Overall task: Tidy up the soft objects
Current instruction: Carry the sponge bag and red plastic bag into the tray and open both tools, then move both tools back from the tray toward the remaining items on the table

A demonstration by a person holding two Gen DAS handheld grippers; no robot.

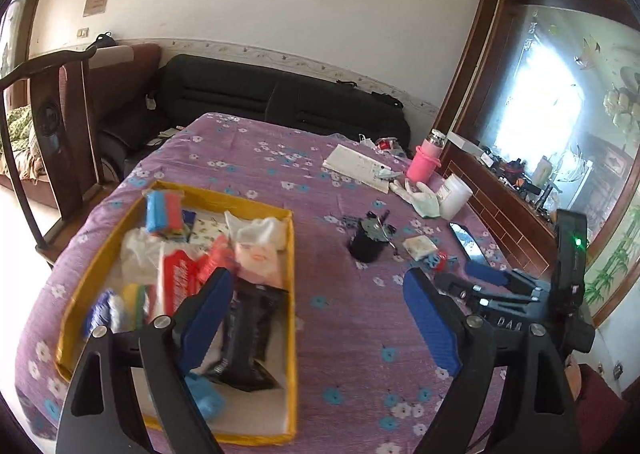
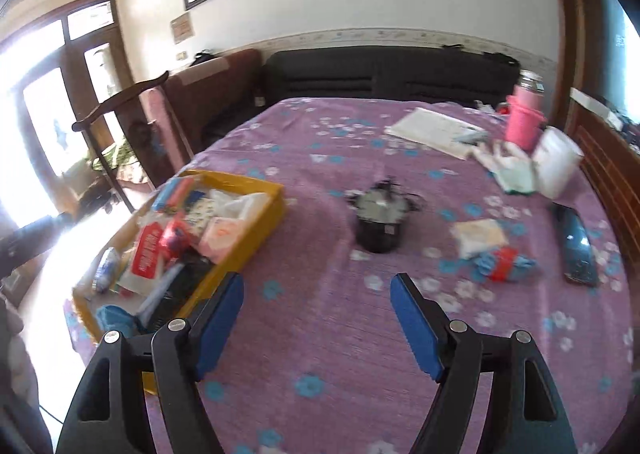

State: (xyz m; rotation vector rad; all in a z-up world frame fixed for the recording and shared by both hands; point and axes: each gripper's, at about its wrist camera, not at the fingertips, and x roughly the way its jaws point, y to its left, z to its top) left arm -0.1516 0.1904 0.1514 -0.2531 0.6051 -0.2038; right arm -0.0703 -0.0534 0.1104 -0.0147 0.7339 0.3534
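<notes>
No legible text anywhere; white print on red packet (image 1: 178,278) in yellow tray (image 1: 224,195) too blurred.

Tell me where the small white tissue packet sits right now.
In the right wrist view the small white tissue packet lies on the purple flowered tablecloth, right of the black pot, touching the blue-and-red bundle.

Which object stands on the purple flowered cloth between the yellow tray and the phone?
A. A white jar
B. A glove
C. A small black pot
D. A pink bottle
C: the small black pot stands mid-cloth, with the yellow tray to its left and the phone to its right.
</notes>
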